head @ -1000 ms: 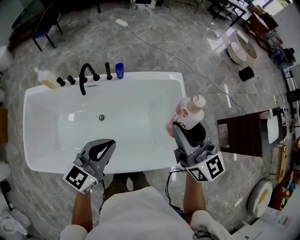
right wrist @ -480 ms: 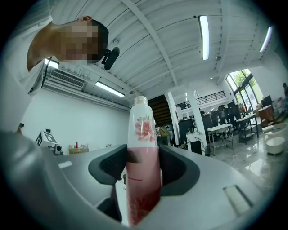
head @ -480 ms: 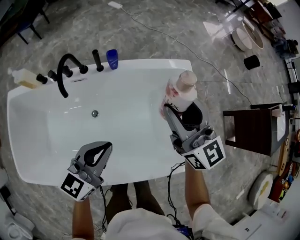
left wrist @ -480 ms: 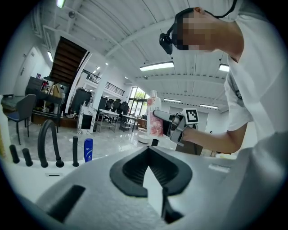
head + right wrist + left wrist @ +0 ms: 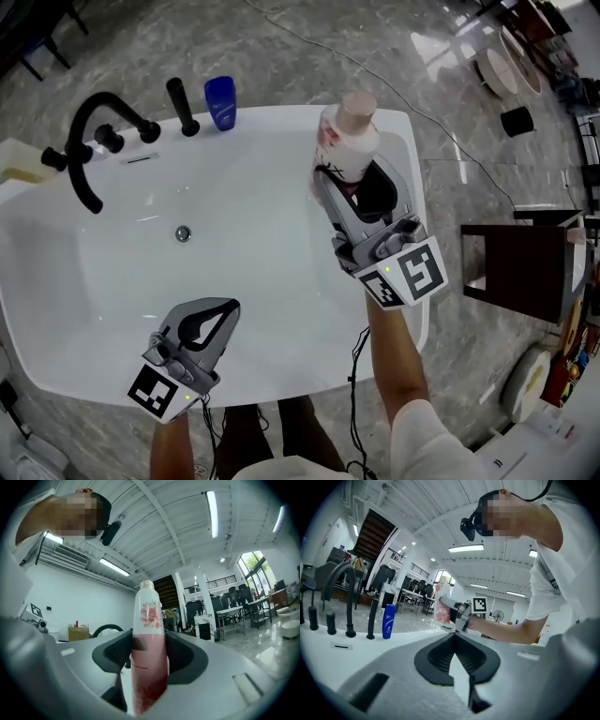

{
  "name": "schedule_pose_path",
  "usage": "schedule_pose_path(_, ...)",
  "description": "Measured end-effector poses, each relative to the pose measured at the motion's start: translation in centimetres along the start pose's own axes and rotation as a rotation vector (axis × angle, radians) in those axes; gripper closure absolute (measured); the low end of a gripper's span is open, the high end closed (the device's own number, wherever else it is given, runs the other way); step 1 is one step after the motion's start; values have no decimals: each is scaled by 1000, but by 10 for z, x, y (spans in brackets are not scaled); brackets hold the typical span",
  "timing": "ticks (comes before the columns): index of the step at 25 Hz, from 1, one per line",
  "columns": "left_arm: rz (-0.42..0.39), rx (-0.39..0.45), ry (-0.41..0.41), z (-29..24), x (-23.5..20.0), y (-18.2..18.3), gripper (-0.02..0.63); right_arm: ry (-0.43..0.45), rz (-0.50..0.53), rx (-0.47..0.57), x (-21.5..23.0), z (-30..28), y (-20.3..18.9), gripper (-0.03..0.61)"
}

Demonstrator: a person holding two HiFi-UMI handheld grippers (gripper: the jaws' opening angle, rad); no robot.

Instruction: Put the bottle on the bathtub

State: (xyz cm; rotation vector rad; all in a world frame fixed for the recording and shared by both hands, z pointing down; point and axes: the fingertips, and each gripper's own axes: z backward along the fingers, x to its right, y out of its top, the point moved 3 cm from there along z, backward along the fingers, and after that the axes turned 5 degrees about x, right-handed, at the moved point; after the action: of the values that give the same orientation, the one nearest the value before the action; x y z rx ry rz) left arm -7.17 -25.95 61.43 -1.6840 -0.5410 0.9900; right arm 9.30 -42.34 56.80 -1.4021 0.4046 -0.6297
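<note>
The right gripper is clamped on the lower body of the bottle, with its dark ribbed pads pressing on either side. The bottle rises lengthwise out of the jaws, close to upright. Its rounded beige cap is on top and leans a little away from the person, toward the far rim of the bathtub. It is held over the tub's far right corner, just inside that rim; whether its base touches anything cannot be told. It is a slim plastic cylinder, white above with a pink flower print and pink below.

To the left of this gripper, along the same far rim, stand a small blue bottle, a black post and a curved black faucet. All three are well apart from the held bottle. The tub is glossy white and rectangular with rounded corners, and has a metal drain in its floor. To the right of the gripper, beyond the tub wall, a dark wooden stool stands on the grey marbled floor, where a thin cable trails.

The left gripper hangs over the tub's near side, closer to the person. Its jaws are pressed together with nothing between them.
</note>
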Motion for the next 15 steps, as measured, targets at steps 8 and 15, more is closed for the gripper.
schedule_pose_path(8, -3, -1, 23, -4, -28, -38, 612, -22, -7, -47, 35, -61, -100, 345)
schedule_pose_path(15, 12, -46, 75, 17, -37, -66, 612, -80, 20, -47, 68, -115, -142, 345)
